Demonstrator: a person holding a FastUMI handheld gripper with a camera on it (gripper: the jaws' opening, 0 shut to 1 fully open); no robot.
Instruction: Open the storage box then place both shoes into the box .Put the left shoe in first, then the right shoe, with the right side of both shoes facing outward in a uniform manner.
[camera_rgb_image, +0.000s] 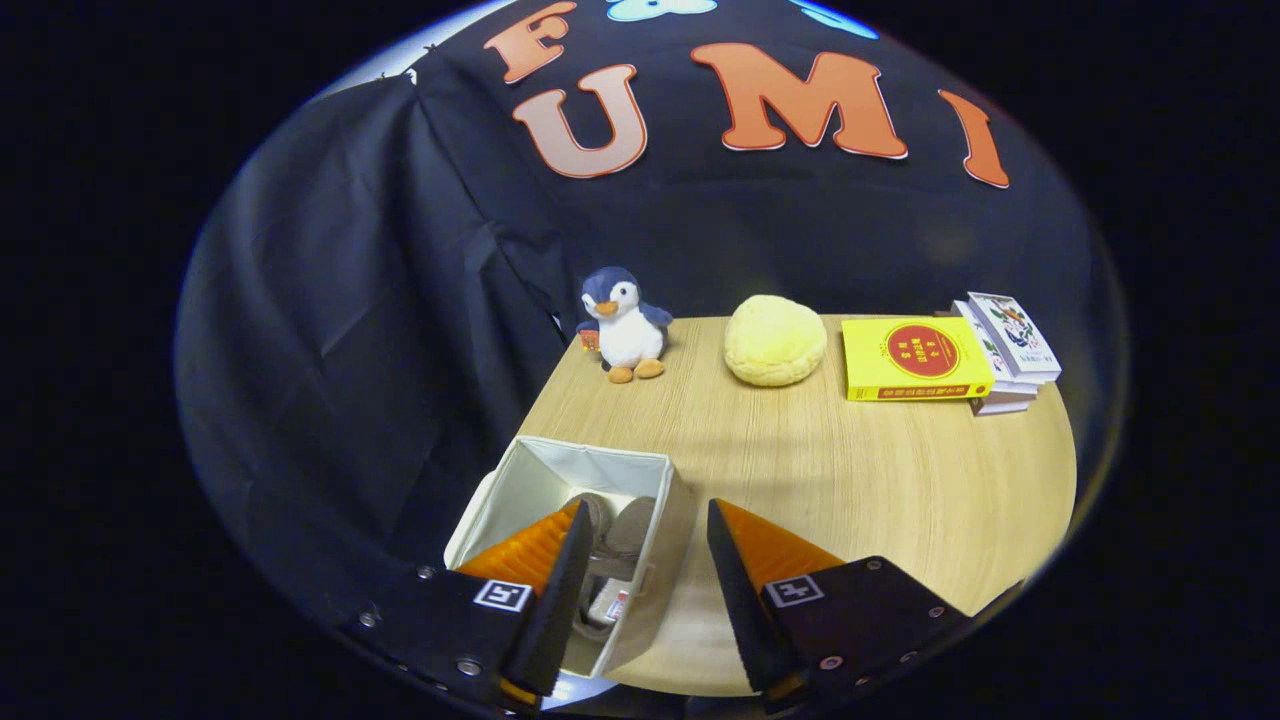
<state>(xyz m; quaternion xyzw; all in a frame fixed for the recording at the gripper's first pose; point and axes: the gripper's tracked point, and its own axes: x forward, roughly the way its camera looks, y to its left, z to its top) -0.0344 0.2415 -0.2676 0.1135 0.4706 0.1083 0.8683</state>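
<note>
A: Where does the storage box (560, 500) sit?

B: At the table's (860, 480) near left corner, about seven o'clock from the tabletop's middle. It is a pale, soft-sided fabric cube, open on top, and the shoes (610, 545) lie inside, grey and rounded, pressed side by side. One carries a small tag whose print is too small to read.

A: And the gripper (640, 585)?

B: Its fingers stand wide apart, holding nothing. One ribbed wedge overlaps the box's opening; the other hangs over bare wood-grain tabletop, just outside the box's right wall.

A: Beyond them?

B: At twelve o'clock, a plush penguin (622, 325) and a bumpy yellow bun-shaped cushion (775, 340). At two o'clock, a yellow book (915, 358) with a red round emblem, touching a stack of books (1005, 350).
</note>
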